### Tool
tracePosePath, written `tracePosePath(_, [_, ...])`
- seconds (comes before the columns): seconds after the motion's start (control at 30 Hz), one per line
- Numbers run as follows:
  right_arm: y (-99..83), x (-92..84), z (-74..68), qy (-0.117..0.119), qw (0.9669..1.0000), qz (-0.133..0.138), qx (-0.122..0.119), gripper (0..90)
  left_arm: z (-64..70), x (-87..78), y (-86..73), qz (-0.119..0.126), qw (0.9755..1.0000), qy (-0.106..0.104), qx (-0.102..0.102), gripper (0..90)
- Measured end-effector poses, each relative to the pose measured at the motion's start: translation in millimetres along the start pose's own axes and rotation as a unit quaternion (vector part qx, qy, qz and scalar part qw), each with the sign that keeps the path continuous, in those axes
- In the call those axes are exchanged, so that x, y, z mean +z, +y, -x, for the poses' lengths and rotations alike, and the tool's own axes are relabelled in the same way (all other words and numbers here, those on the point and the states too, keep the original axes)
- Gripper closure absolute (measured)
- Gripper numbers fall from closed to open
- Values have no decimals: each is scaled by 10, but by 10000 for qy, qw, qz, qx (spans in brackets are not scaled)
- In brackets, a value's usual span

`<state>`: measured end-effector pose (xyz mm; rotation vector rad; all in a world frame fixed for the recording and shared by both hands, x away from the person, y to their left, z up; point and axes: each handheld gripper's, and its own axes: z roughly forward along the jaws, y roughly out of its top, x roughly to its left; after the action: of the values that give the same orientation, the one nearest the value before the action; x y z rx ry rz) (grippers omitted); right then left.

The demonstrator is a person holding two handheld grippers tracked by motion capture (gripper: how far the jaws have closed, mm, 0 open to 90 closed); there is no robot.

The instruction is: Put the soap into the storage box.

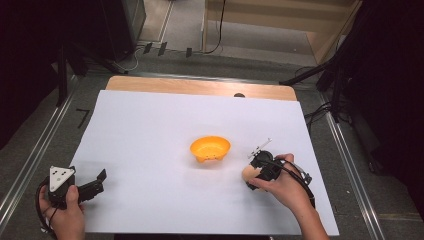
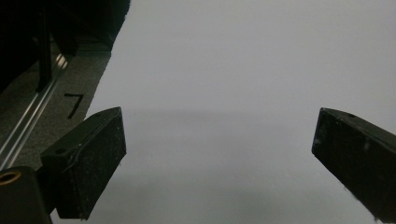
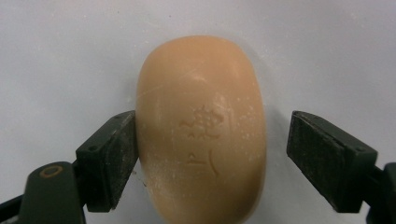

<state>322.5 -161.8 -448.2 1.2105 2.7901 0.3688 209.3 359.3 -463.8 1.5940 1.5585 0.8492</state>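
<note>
The tan soap bar (image 3: 201, 130) lies flat on the white tabletop (image 1: 150, 150) right of the orange bowl (image 1: 210, 149), long axis running between the right tongs (image 3: 212, 154). These stand released: one pad touches, the other is apart; the bar's near end is cut off. The left tongs (image 2: 217, 158) gape wide, empty

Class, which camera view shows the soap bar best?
The right gripper view: the soap sits large between the jaws, its stamped mark readable. The high view shows a small tan patch beside the hand. The left gripper view looks across white table cover.
</note>
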Motion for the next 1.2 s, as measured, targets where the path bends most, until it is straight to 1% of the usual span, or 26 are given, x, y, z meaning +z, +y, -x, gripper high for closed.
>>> tracePosePath(0.03, [5, 14, -7, -1, 10000, -23, -17, 258, -1, -1, 0, -2, 10000, 1, -3, 34])
tracePosePath(0.07, [5, 14, -7, -1, 10000, -23, -17, 258, -1, -1, 0, -2, 10000, 1, -3, 34])
tracePosePath(0.1, [11, 28, -36, 27, 9999, -94, -115, 312, -1, -1, 0, -1, 10000, -3, -13, 34])
tracePosePath(0.13, [18, 26, -28, 35, 9999, -104, -99, 319, 0, 0, -1, 3, 10000, 0, -17, 34])
tracePosePath(0.23, [33, 30, -22, 40, 9998, -155, -80, 322, 1, 2, 0, -5, 10000, 2, 1, 34])
tracePosePath(0.3, [40, 34, -11, 55, 9996, -173, -216, 322, 2, 3, 0, -2, 10000, 5, 2, 34])
tracePosePath(0.33, [34, 30, -6, 79, 9996, -172, -221, 323, 2, 3, 0, -2, 10000, 5, 2, 34])
tracePosePath(0.4, [30, 34, -30, 1, 9996, -145, -251, 323, 3, 2, 0, -10, 10000, 14, 5, 34])
tracePosePath(0.43, [35, 33, -41, -43, 9995, -172, -245, 323, 3, 2, 0, -8, 10000, 13, 5, 34])
tracePosePath(0.47, [42, 33, -45, -65, 9996, -221, -156, 323, 4, 2, -1, -3, 10000, 15, 4, 34])
tracePosePath(0.57, [44, 34, -34, -27, 9997, -236, -97, 323, 2, -3, -1, -8, 10000, 14, 15, 34])
tracePosePath(0.63, [51, 37, -39, -44, 9997, -253, -54, 323, 3, 0, -1, -2, 10000, 14, 4, 34])
tracePosePath(0.67, [58, 34, -42, -66, 9995, -300, -46, 322, 4, 3, 0, -10, 10000, 17, 7, 34])
tracePosePath(0.73, [59, 37, -41, -66, 9995, -290, -68, 320, 5, 4, 0, -17, 10000, 18, 17, 34])
tracePosePath(0.77, [56, 40, -22, 6, 9996, -281, -90, 318, 6, 4, 1, -20, 10000, 17, 23, 34])
tracePosePath(0.83, [65, 39, -25, 0, 9995, -298, -42, 326, 4, 4, 0, -15, 10000, 15, 9, 34])
tracePosePath(0.87, [73, 38, -27, -36, 9994, -337, -90, 327, 2, 4, 0, -5, 10000, 7, 2, 34])
tracePosePath(0.97, [82, 35, -25, 3, 9993, -374, -51, 330, -1, 2, 0, -2, 10000, -1, -7, 34])
tracePosePath(1.07, [90, 23, -3, 86, 9989, -430, -133, 330, -3, 0, 0, 1, 10000, -3, -31, 34])
tracePosePath(1.13, [86, 7, 15, 164, 9990, -387, -136, 331, -5, 0, -1, 6, 10000, -5, -34, 34])
tracePosePath(1.17, [86, 7, 15, 164, 9990, -387, -136, 331, -5, 0, -1, 6, 10000, -5, -34, 34])
tracePosePath(1.2, [81, -27, 28, 165, 9992, -286, -222, 331, -6, -1, 0, -1, 10000, -11, -30, 34])
